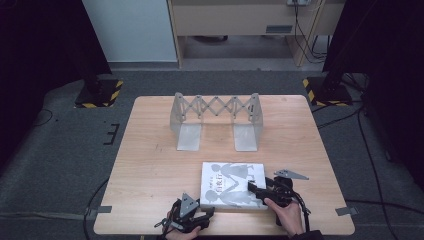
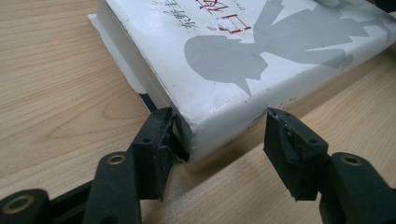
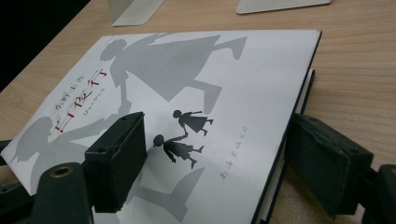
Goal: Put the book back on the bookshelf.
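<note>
honestly, the risk sits at the near left corner of the book (image 2: 243,60). the left gripper (image 2: 224,144) straddles that corner with its jaws partly open: one pad (image 2: 161,140) is at the spine edge and seems to touch it, while the other stands off to the side with bare table (image 1: 150,165) showing in the gap. closing on a corner that way could let the book swivel out or crease the loose paper jacket, which is already scuffed and dented there.

the right gripper (image 3: 215,172) has its jaws wide around the book's right edge, one pad resting on the cover and the other down beside the page block; whether it actually pinches is hard to tell from this angle, so i would call it open. a lift from one side alone could fan the cover away from the pages.

the book lies flat near the front edge of the table, well short of the bookstand (image 1: 216,120). it is a thick white volume with a smooth matt jacket, grey silhouettes and red lettering. the table is pale wood grain; the stand is grey metal, two plates joined by a scissor lattice.
</note>
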The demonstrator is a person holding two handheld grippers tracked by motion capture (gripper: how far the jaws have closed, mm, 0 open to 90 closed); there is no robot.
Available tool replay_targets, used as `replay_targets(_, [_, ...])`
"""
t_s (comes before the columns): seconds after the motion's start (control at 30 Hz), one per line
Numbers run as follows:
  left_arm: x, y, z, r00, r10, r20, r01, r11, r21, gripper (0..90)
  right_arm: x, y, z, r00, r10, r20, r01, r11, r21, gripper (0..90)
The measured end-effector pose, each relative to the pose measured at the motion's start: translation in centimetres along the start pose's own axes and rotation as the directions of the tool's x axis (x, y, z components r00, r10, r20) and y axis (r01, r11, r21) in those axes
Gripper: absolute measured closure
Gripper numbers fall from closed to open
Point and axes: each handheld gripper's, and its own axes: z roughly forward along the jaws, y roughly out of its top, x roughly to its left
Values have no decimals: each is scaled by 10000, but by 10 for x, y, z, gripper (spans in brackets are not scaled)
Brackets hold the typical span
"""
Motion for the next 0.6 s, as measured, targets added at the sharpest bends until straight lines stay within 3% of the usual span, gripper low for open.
replay_targets(0.43, [7,6,-4,9978,-397,527,396,9992,16,468,-4,3,-2,9992,396,-105,-395,9992,85,253])
replay_targets(0.47, [9,7,-6,9958,-678,623,686,9976,-115,486,-4,3,-2,9989,461,-128,-460,9989,67,254])
replay_targets(0.5, [9,7,-6,9958,-678,623,686,9976,-115,511,-4,3,-2,9989,461,-128,-460,9989,67,254])
replay_targets(0.53, [12,9,-10,9923,-1028,697,1057,9936,-387,589,-5,4,-2,9985,538,-113,-537,9985,44,258])
replay_targets(0.57, [20,12,-15,9848,-1560,763,1619,9837,-783,668,-5,4,-3,9982,588,-118,-587,9982,87,271])
replay_targets(0.6, [20,12,-15,9848,-1560,763,1619,9837,-783,682,-5,4,-3,9982,588,-118,-587,9982,87,271])
